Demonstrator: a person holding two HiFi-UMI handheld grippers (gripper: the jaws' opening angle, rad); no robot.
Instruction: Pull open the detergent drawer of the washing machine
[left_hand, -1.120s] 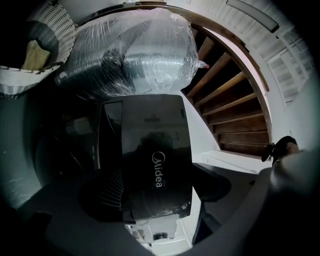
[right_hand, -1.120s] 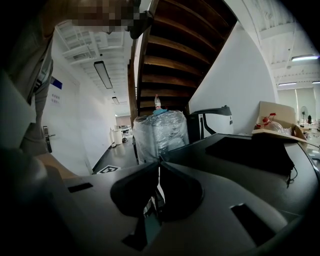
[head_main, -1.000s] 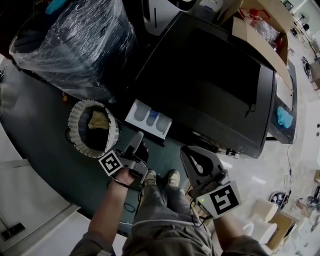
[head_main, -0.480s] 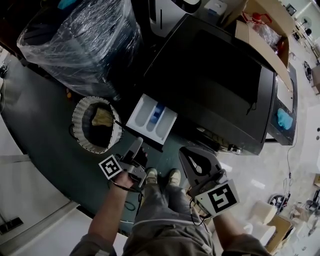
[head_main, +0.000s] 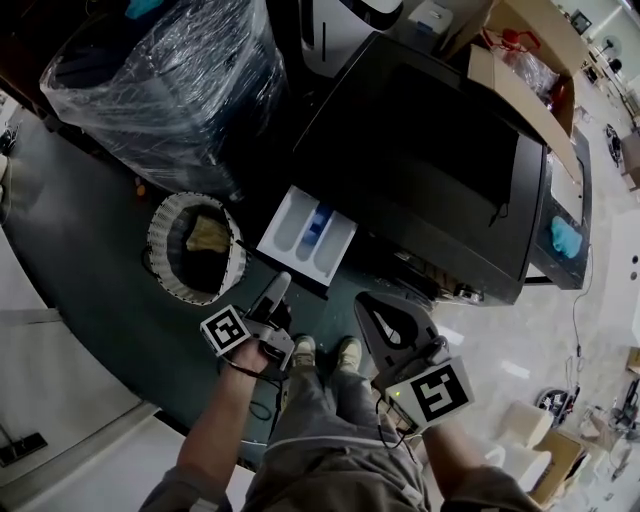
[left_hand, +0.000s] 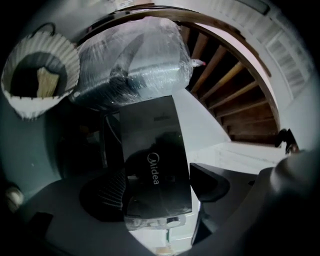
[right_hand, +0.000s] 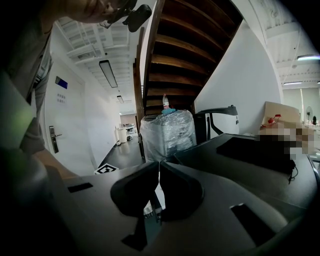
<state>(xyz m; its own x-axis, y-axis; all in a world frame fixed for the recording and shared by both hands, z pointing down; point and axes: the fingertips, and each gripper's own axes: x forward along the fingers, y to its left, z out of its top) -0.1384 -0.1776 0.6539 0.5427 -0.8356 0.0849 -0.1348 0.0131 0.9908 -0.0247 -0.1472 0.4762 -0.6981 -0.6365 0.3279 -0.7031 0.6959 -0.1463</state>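
The black washing machine (head_main: 420, 150) fills the middle of the head view. Its detergent drawer (head_main: 305, 235) stands pulled out toward me, showing white compartments and a blue one. My left gripper (head_main: 280, 285) is at the drawer's front end. In the left gripper view, the drawer's glossy black front (left_hand: 155, 170) lies between the two jaws of my left gripper (left_hand: 155, 175), and they close on its edges. My right gripper (head_main: 375, 305) hangs apart from the machine, below its front. Seen in its own view, the right gripper (right_hand: 159, 167) is shut with nothing in it.
A plastic-wrapped appliance (head_main: 170, 90) stands left of the machine. A white laundry basket (head_main: 195, 250) with a cloth in it sits beside the drawer. A cardboard box (head_main: 520, 70) lies behind the machine and a blue cloth (head_main: 567, 235) to its right. My shoes (head_main: 325, 352) are below the drawer.
The drawer has slid further out of the machine as my left gripper drew back with it. Over the last half second both hardly moved. The right gripper stayed put.
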